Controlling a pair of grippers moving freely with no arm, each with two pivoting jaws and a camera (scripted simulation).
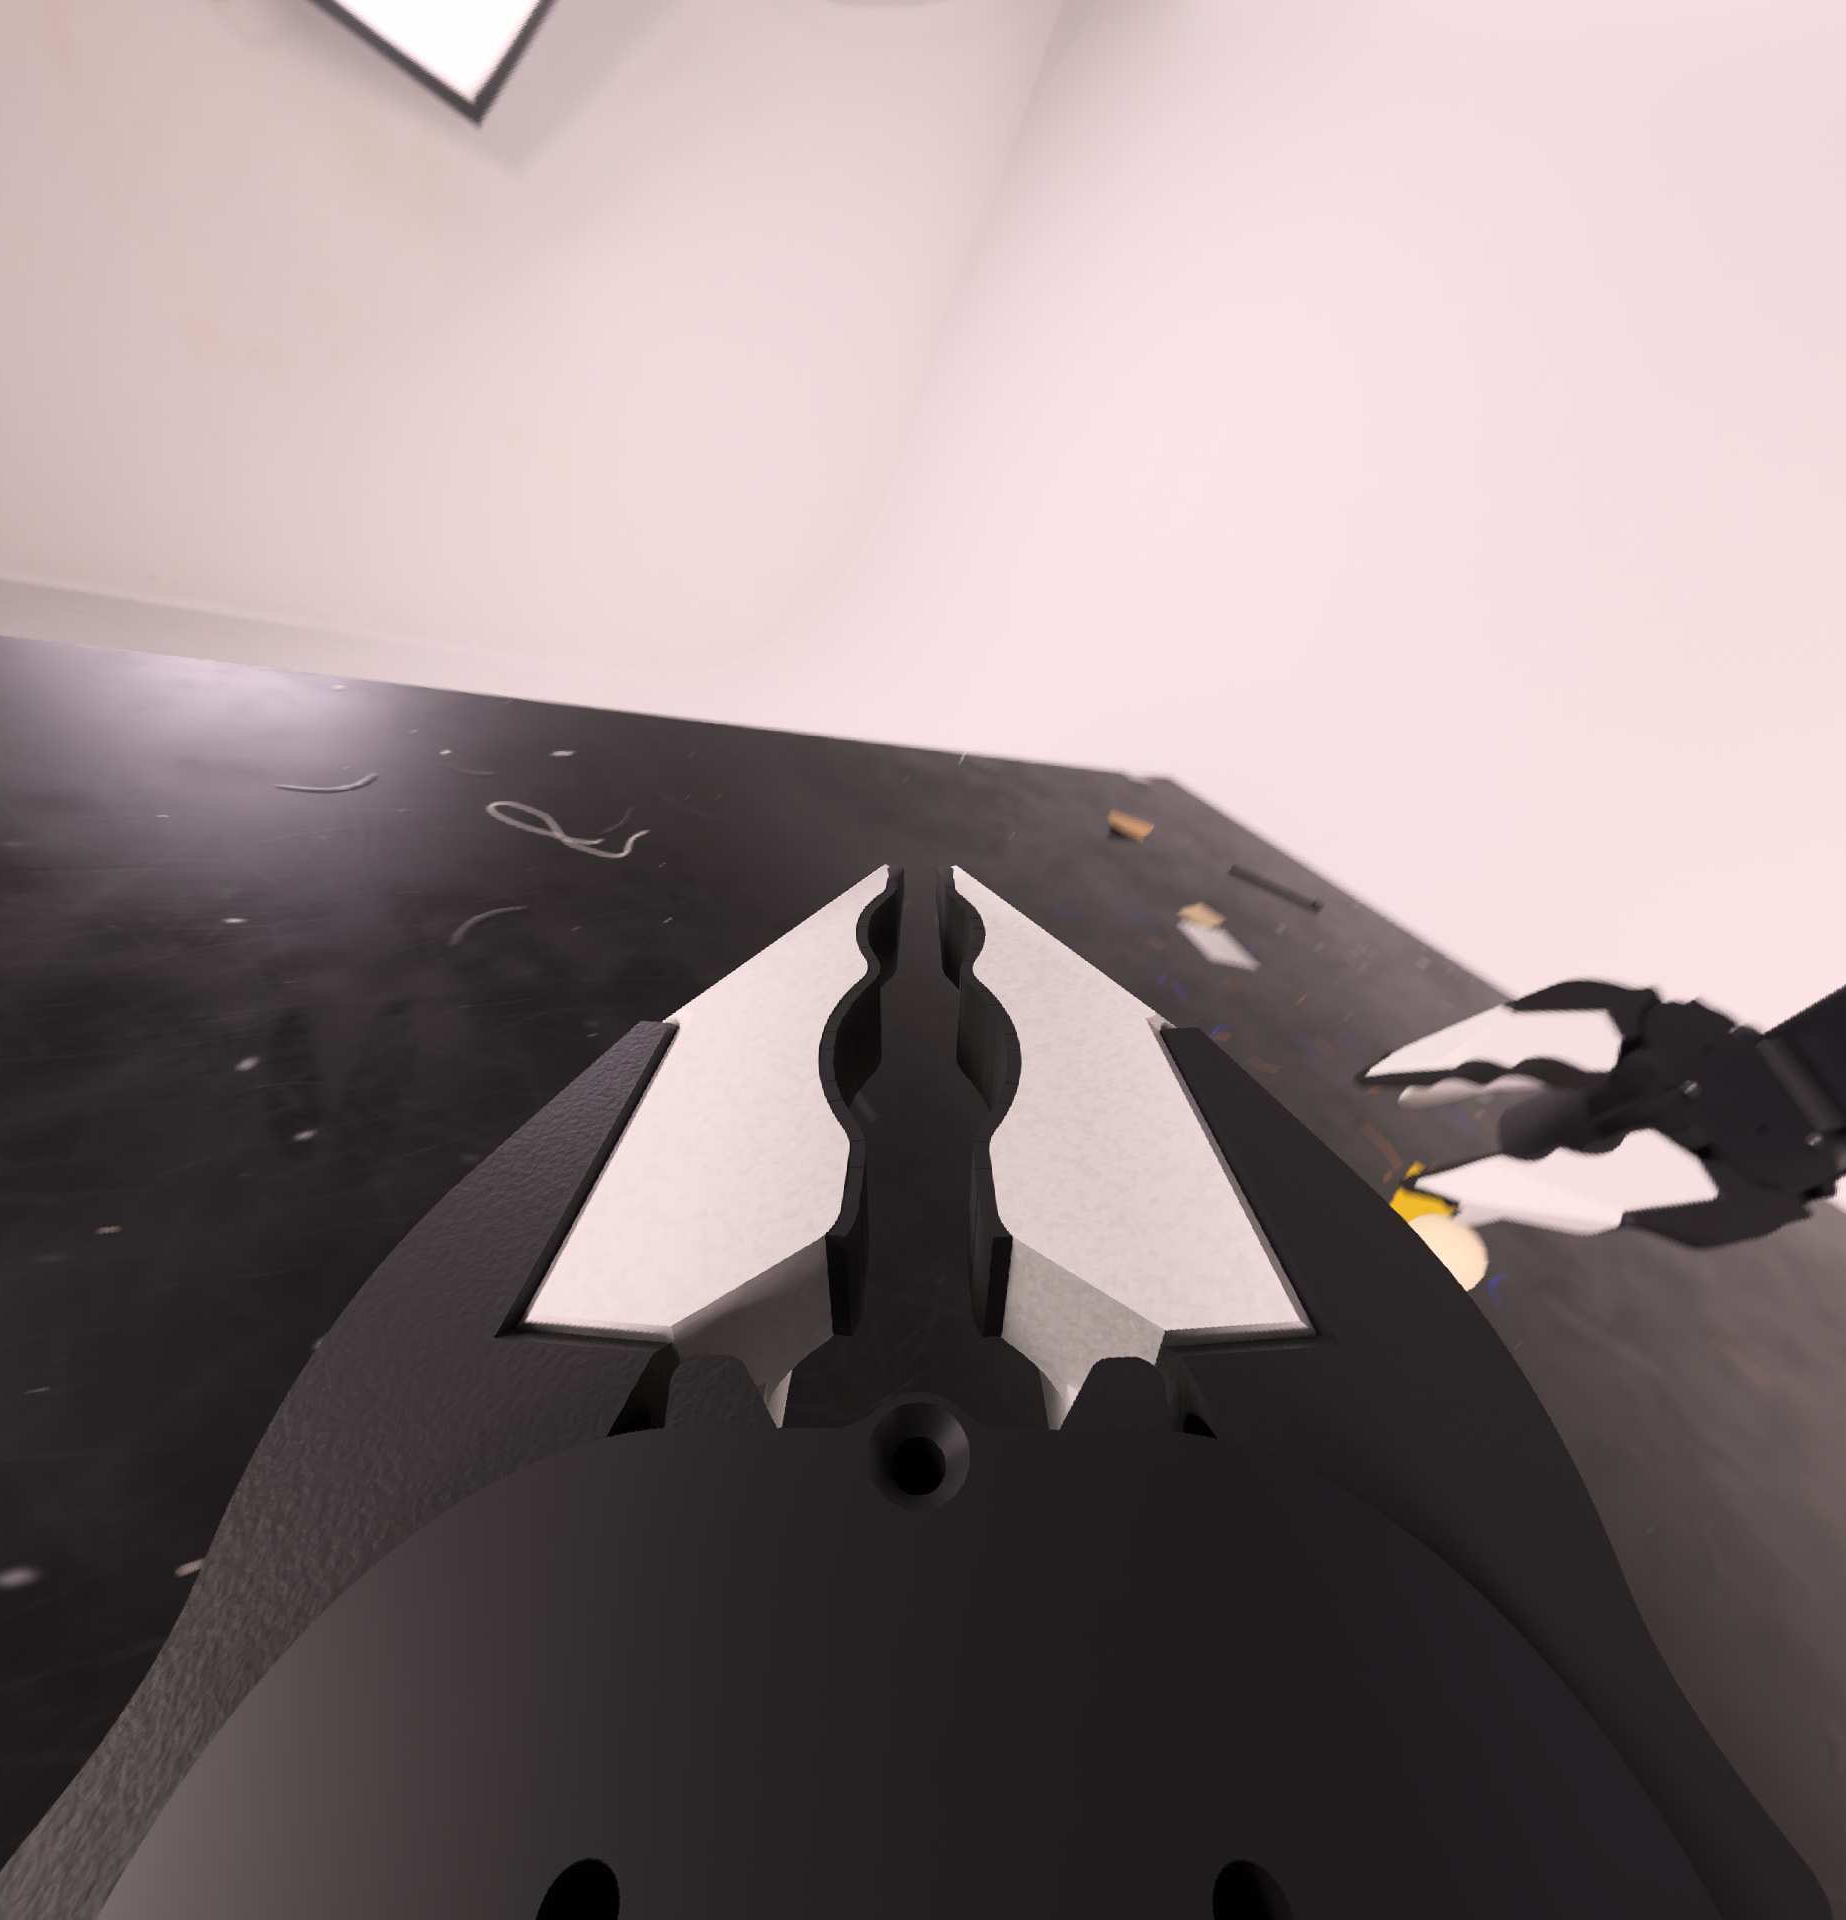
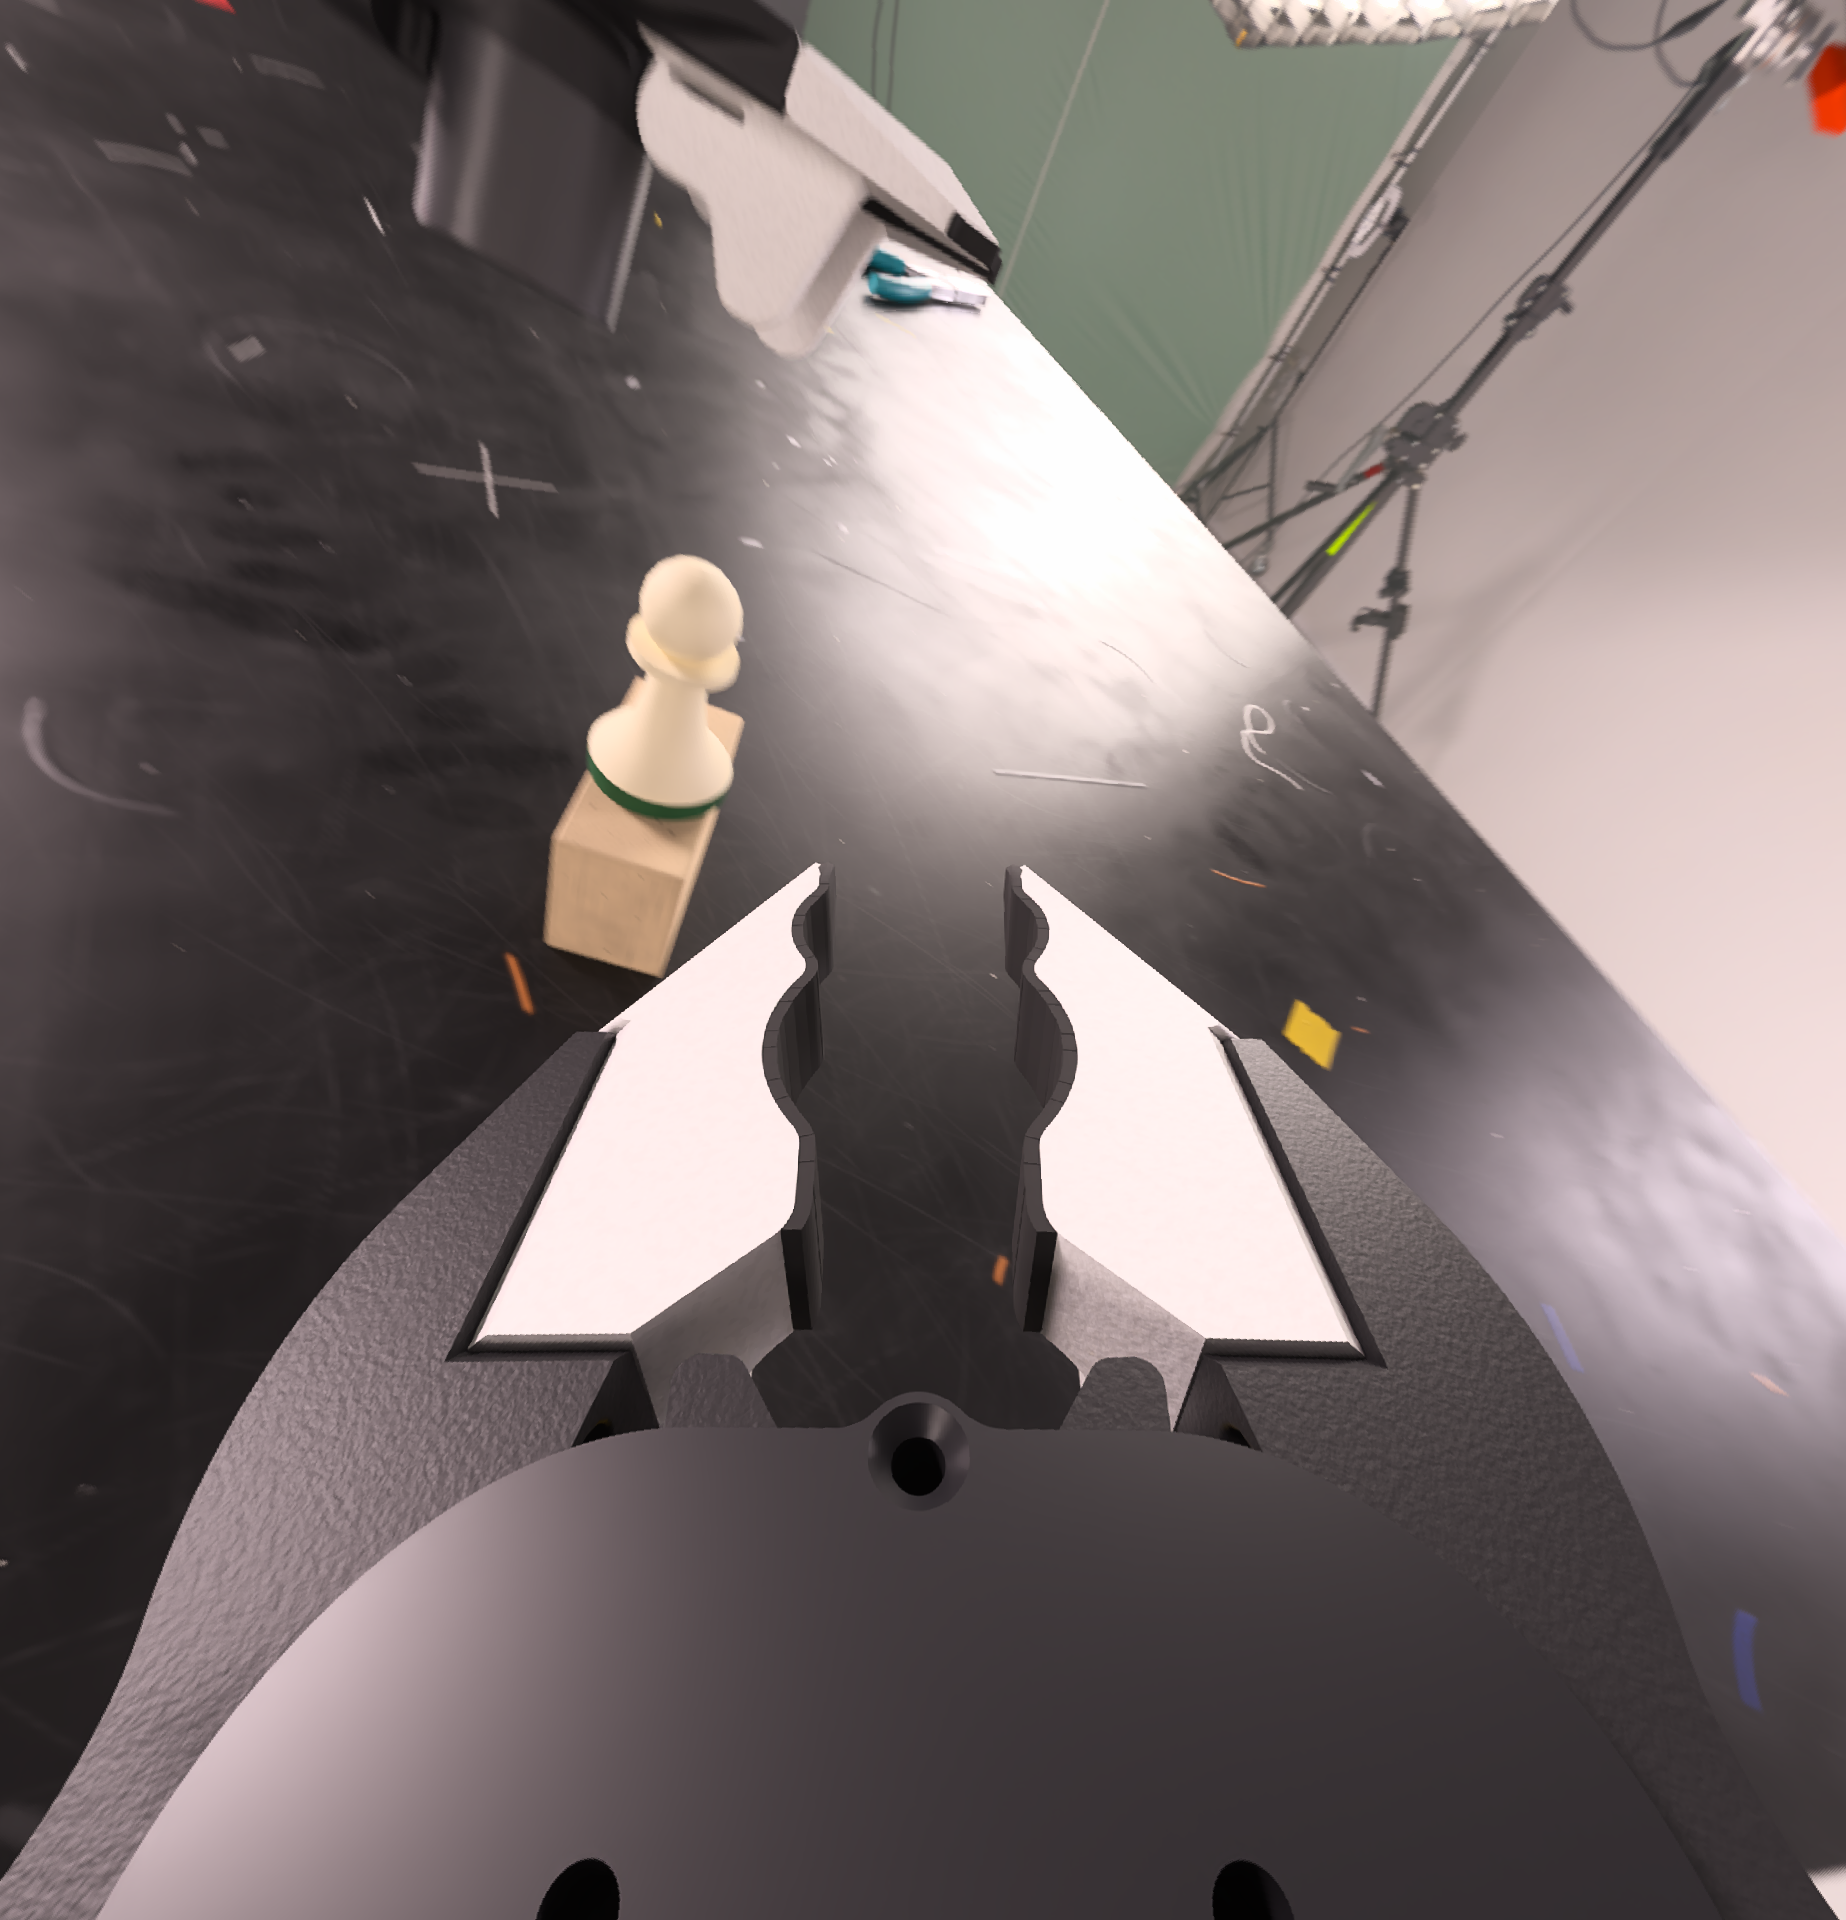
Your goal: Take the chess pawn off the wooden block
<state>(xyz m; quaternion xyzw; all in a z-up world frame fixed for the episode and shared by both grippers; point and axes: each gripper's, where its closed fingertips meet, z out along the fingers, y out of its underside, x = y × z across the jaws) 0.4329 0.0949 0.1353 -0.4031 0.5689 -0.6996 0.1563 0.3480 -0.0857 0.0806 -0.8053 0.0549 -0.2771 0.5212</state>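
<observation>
In the right wrist view a cream chess pawn (image 2: 670,707) with a green base ring stands upright on a small pale wooden block (image 2: 623,883) on the black table. My right gripper (image 2: 919,883) is open and empty. It hovers just right of the block, which sits beside its left fingertip (image 2: 810,904). My left gripper (image 1: 919,873) is shut on nothing, over bare table away from the block. The left wrist view shows the right gripper (image 1: 1418,1127) open at the far right, with a cream rounded shape (image 1: 1454,1252) partly hidden below it.
A dark cylinder (image 2: 524,145), a blurred white and black body (image 2: 784,208) and a teal tool (image 2: 898,286) lie at the far end. A yellow patch (image 2: 1311,1032) is right of my right gripper. The table edge (image 2: 1314,665) runs diagonally on the right, with light stands (image 2: 1418,436) beyond.
</observation>
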